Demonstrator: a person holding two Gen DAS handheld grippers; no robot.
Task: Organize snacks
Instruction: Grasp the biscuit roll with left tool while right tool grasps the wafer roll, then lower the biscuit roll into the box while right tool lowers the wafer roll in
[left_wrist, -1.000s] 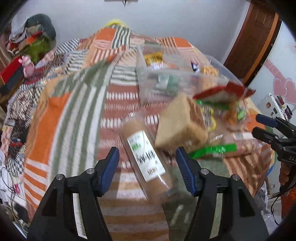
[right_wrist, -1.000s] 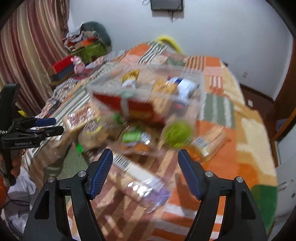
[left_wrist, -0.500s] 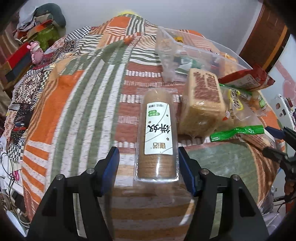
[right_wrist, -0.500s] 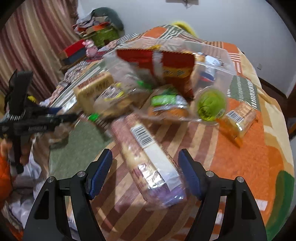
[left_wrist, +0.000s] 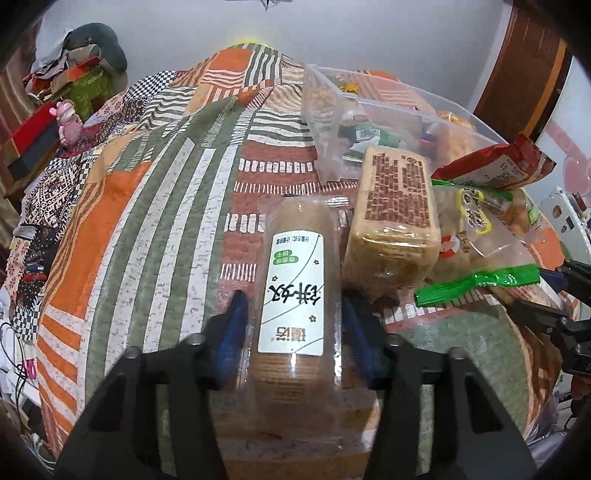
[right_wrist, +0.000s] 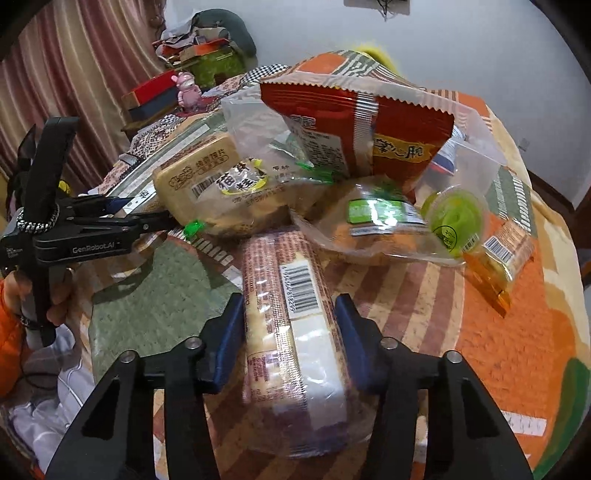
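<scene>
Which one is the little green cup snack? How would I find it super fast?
Start at the big red bag propped on top of the snack pile on the striped quilt. Go down and right to the pile's edge: the green cup leans there, the only small, round, lime-green one among the wrapped packets.

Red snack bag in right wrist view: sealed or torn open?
Appears sealed. The red snack bag shows an intact crimped top edge and looks puffed; the bottom is hidden by other packs.
</scene>
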